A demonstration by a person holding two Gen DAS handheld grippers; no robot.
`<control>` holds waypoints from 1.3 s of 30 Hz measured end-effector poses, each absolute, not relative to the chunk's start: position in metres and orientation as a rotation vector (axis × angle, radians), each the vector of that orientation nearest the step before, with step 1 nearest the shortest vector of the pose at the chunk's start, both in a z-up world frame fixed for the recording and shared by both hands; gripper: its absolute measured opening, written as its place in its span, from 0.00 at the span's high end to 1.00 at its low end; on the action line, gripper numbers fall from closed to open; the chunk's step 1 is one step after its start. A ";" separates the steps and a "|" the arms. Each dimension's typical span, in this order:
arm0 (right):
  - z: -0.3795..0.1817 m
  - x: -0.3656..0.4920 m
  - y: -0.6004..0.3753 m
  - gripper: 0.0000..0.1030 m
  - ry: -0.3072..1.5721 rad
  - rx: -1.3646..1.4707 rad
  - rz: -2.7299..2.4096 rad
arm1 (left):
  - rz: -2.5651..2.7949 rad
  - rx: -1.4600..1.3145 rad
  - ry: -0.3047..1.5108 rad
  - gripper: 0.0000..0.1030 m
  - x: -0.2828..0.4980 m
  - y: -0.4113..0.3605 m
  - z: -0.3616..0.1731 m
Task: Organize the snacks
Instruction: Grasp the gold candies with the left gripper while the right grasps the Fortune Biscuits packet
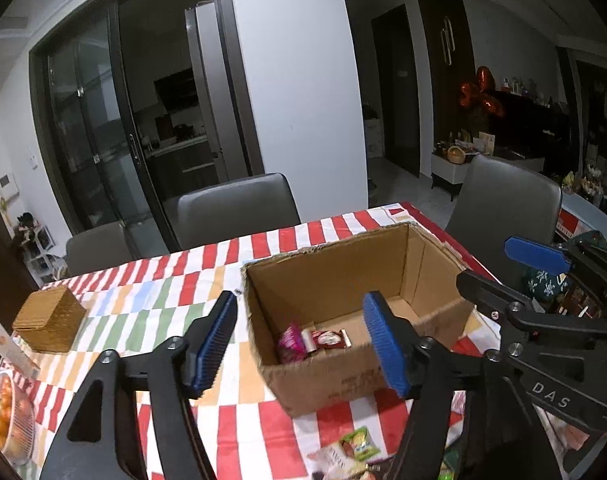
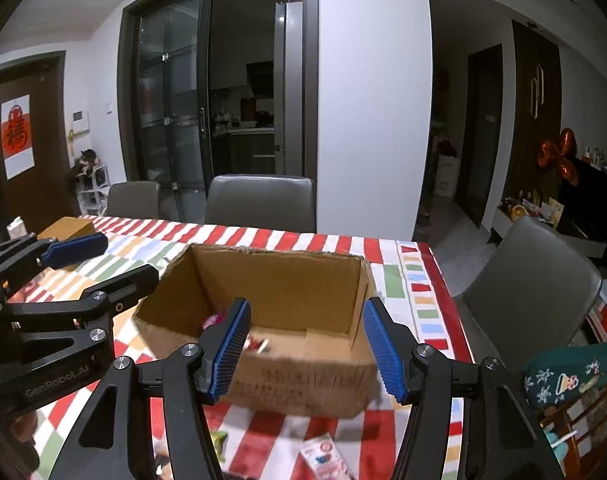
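So both claws are hovering at the near edge of the cardboard box (image 1: 343, 304), and neither one is carrying anything. The left claw (image 1: 303, 344) has its blue pads spread with nothing between them but a view into the box, and the right claw (image 2: 305, 348) is the same — jaws apart, empty, aimed at the box's near wall.

Inside the box, toward its near left corner, there's a pink packet (image 1: 291, 340) with a red-and-white packet (image 1: 327, 338) touching it on the right. That's the sorted stuff so far, I'd say.

What matters for the next grab is what's still loose on the striped surface (image 1: 175, 280). A green-and-yellow snack packet (image 1: 359, 442) and a pale wrapper (image 1: 335, 460) lie on the near side of the box, below and behind the left claw's pads, closer to the person than the claw tips are. From the right wrist view there's also a pink-and-white packet (image 2: 323, 456) down low between that claw's fingers, again on the near side. I can't really tell the long axis of any of them, they're cut off at the frame edge.

My guess: either claw has to pull back and dip down, not reach forward.
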State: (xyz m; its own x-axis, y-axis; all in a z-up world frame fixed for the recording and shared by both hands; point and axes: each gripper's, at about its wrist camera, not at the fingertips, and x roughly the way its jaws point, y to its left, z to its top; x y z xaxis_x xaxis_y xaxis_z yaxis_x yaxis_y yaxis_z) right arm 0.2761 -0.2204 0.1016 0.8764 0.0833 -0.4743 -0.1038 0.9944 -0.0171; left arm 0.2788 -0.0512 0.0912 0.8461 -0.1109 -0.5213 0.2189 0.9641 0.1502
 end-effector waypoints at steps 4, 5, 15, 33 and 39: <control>0.102 0.252 -0.215 0.42 0.479 -0.057 0.114 | -0.149 0.231 0.529 0.26 0.254 -0.045 0.088; 0.102 0.244 -0.213 0.42 0.475 -0.064 0.119 | -0.147 0.231 0.529 0.23 0.247 -0.042 0.087; 0.080 0.195 -0.186 0.36 0.510 -0.111 0.163 | -0.125 0.203 0.577 0.17 0.197 -0.010 0.067; -0.004 0.163 -0.162 0.36 0.769 -0.162 0.291 | -0.142 0.163 0.797 0.17 0.150 -0.001 -0.022; -0.028 0.161 -0.158 0.36 0.847 -0.202 0.313 | -0.125 0.181 0.855 0.17 0.145 -0.001 -0.047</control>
